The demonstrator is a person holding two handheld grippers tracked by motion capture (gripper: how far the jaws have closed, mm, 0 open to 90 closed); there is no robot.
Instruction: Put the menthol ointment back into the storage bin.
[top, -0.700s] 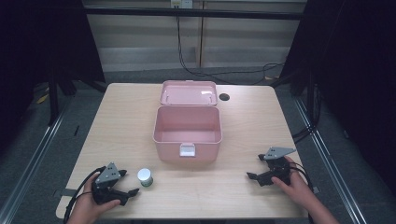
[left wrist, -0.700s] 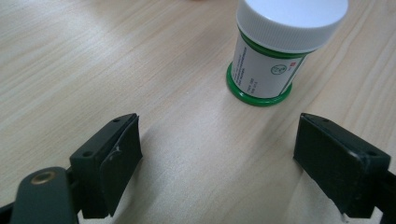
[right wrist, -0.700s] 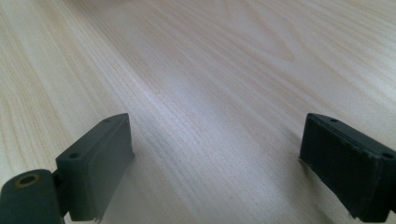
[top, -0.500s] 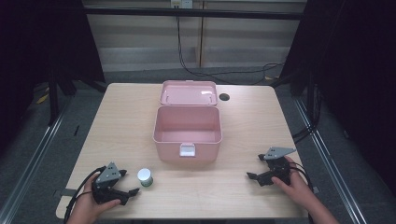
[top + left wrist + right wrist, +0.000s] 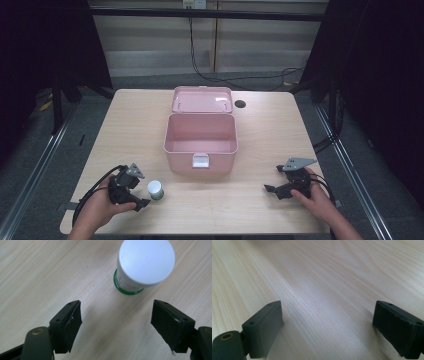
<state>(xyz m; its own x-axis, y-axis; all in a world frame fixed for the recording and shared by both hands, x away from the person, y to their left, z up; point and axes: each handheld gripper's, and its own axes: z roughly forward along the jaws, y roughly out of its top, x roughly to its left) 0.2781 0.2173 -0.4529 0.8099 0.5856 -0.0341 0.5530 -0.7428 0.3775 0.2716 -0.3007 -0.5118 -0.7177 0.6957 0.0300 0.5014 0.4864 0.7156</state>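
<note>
A small white-capped round jar with a green band at its base (image 5: 156, 189) stands upright on the pale wood-grain tabletop (image 5: 260, 125), near the front left corner and just ahead of the left tongs (image 5: 143, 188). In the left gripper view the jar (image 5: 142, 266) sits beyond the two black pads (image 5: 71, 323), which stand wide apart and touch nothing; it lies slightly toward the right-hand pad. An open pink plastic box with a white latch (image 5: 201, 141) rests at mid-tabletop, its lid (image 5: 201, 99) laid back, well apart from the jar. The right tongs (image 5: 272, 190) lie low near the front right; in the right gripper view they (image 5: 327, 325) are spread over bare wood, probably resting on it, though contact is hard to judge.
</note>
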